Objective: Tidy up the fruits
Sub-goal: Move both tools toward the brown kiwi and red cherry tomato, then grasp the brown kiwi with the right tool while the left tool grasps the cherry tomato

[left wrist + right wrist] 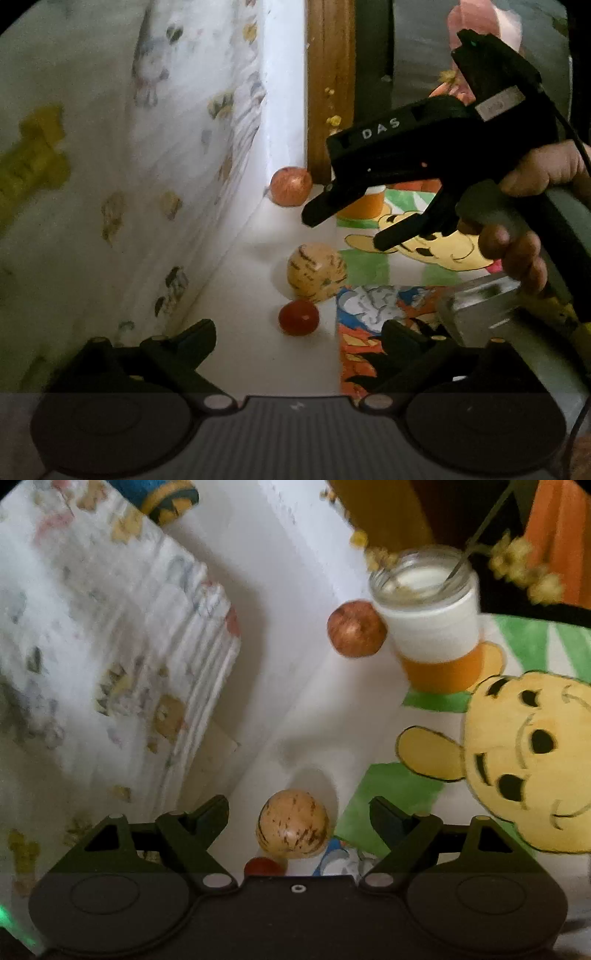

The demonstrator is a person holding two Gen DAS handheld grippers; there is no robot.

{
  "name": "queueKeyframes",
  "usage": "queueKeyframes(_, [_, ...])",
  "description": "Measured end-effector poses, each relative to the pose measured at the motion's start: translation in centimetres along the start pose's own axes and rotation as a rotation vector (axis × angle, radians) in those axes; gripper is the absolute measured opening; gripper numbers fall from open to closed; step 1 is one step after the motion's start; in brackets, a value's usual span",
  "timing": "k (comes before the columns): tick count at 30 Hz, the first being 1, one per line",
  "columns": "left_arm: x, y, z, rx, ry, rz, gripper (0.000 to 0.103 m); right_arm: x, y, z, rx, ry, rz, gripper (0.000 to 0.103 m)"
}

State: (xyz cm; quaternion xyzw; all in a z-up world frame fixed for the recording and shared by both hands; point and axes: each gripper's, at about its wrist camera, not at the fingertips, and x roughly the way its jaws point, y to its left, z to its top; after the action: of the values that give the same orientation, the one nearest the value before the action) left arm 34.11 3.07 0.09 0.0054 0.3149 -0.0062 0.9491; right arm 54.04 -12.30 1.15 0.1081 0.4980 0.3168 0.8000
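Three fruits lie on a white surface: a red apple (290, 186) (356, 628) at the back, a tan fruit with dark streaks (317, 272) (293, 823) in the middle, and a small round red fruit (298, 317) (263, 866) nearest. My left gripper (299, 328) is open, with the small red fruit in line between its fingers and a little beyond them. My right gripper (345, 232) (297, 805), held in a hand, is open and hangs just above the tan fruit; its fingers stand either side of it without touching.
A glass jar (432, 616) with white and orange contents and a flower stem stands right of the apple. Patterned bedding (177, 155) rises on the left. A wooden post (328, 92) stands behind. A cartoon bear mat (524, 753) covers the right side, with a shiny metal object (480, 306) on it.
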Motion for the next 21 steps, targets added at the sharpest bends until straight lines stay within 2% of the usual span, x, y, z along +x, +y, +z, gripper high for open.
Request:
queueKeyframes(7, [2.0, 0.6, 0.1, -0.024, 0.022, -0.034, 0.085, 3.2, 0.3, -0.4, -0.011, 0.037, 0.006, 0.077])
queueKeyframes(12, [3.0, 0.1, 0.3, -0.002, 0.024, -0.057, 0.079, 3.7, 0.7, -0.6, -0.050, 0.049, -0.008, 0.075])
queueKeyframes(21, [4.0, -0.2, 0.6, -0.023, 0.033, -0.065, 0.064, 4.0, 0.4, -0.6, -0.055, 0.061, -0.007, 0.067])
